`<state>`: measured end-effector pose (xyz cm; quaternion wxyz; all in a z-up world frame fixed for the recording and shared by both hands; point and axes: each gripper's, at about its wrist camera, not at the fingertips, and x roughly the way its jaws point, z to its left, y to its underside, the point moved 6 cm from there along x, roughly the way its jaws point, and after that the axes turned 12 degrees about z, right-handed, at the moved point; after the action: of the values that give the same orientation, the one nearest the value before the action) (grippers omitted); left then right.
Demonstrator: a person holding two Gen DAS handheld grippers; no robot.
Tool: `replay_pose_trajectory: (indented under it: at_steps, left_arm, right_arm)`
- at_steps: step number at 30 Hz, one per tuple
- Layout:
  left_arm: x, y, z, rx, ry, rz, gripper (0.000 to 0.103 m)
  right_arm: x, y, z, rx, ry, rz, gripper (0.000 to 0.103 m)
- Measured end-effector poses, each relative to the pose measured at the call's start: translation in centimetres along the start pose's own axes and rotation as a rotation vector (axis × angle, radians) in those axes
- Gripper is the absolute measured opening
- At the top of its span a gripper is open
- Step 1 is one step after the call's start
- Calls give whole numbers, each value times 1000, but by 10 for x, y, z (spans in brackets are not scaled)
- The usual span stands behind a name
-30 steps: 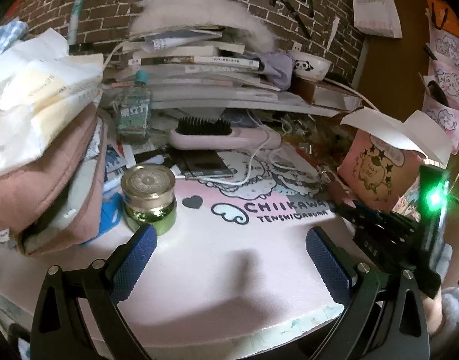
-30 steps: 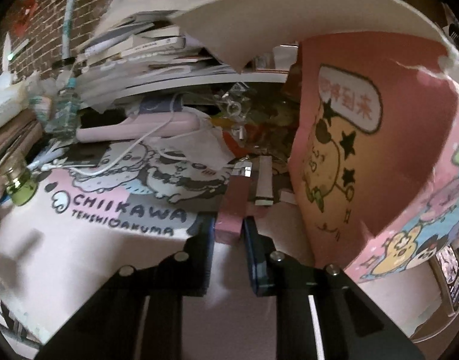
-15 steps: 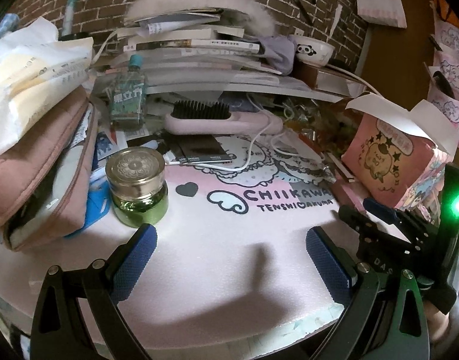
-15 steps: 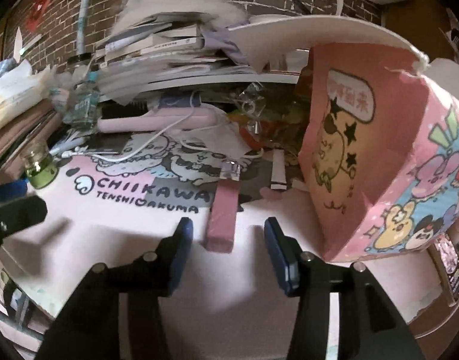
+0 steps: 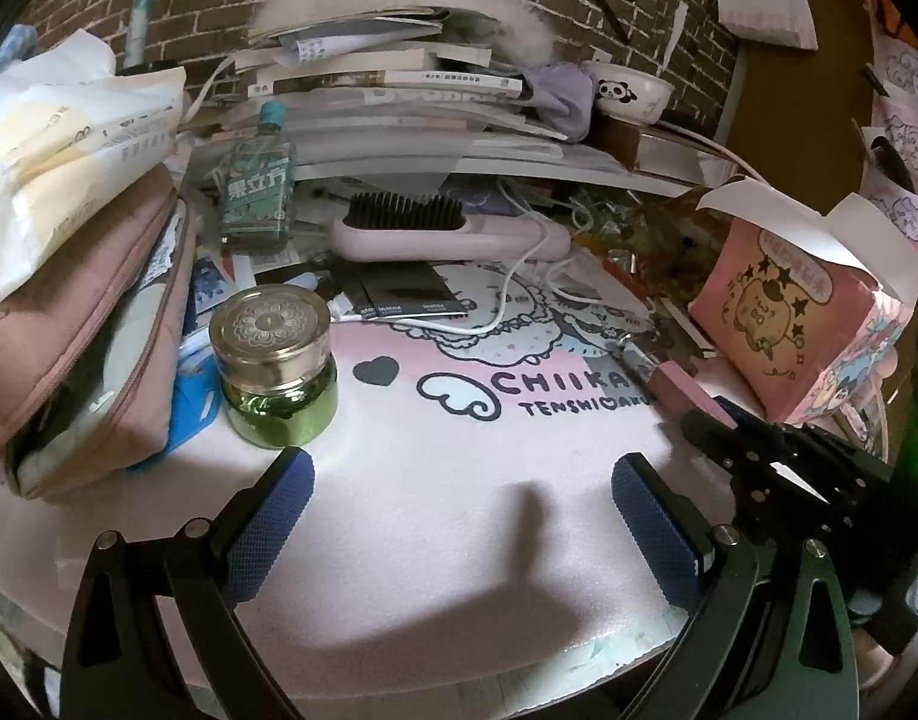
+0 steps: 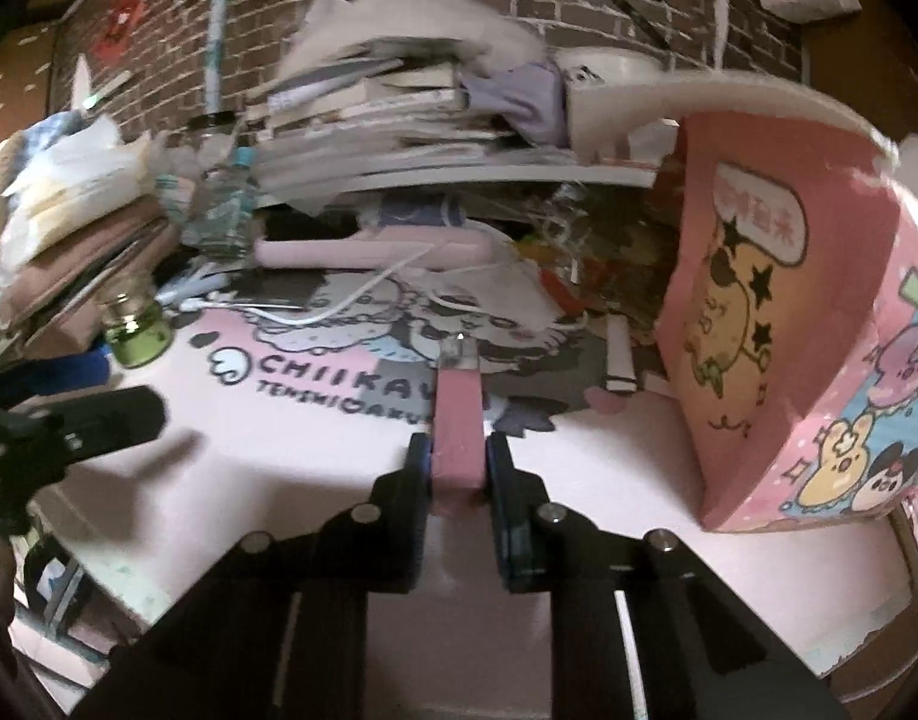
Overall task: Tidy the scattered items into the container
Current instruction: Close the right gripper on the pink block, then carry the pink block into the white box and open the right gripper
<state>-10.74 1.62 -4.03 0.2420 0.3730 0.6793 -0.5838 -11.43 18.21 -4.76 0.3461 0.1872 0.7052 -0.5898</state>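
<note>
A pink flat stick with a clear metal-tipped end (image 6: 457, 420) lies on the pink printed mat (image 6: 315, 438). My right gripper (image 6: 457, 462) has its jaws closing onto the stick's near end, with both pads against its sides. In the left wrist view the stick (image 5: 678, 381) and the right gripper (image 5: 723, 426) sit at the right, just in front of the pink cartoon box (image 5: 801, 324) with its flaps up. That box (image 6: 789, 330) stands close on the right. My left gripper (image 5: 462, 498) is open over bare mat, and a green jar with a gold lid (image 5: 276, 372) stands just beyond its left finger.
A pink hairbrush (image 5: 447, 228) with a white cable, a green bottle (image 5: 258, 192) and black film packs (image 5: 411, 300) lie behind the mat. Stacked pouches (image 5: 69, 324) crowd the left edge. Piled books (image 5: 387, 78) and a brick wall close the back.
The right gripper let go of the pink stick, which lay on the mat half a second ago, and has shut on it again farther from the box. The left gripper hardly moved.
</note>
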Motion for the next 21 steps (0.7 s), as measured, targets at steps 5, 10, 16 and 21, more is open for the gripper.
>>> replay_pose_trajectory:
  at_steps: [5, 10, 16, 21]
  left_arm:
    - [0, 0, 0, -2, -7, 1, 100]
    - [1, 1, 1, -17, -12, 3, 100]
    - [0, 2, 0, -21, -17, 4, 100]
    - [1, 2, 1, -19, -13, 5, 100]
  right_arm:
    - [-14, -5, 7, -32, -30, -48, 15]
    - [-31, -11, 12, -60, -57, -87, 15]
    - [-24, -8, 8, -38, -80, -36, 15]
    - [-8, 7, 4, -29, -86, 18, 15]
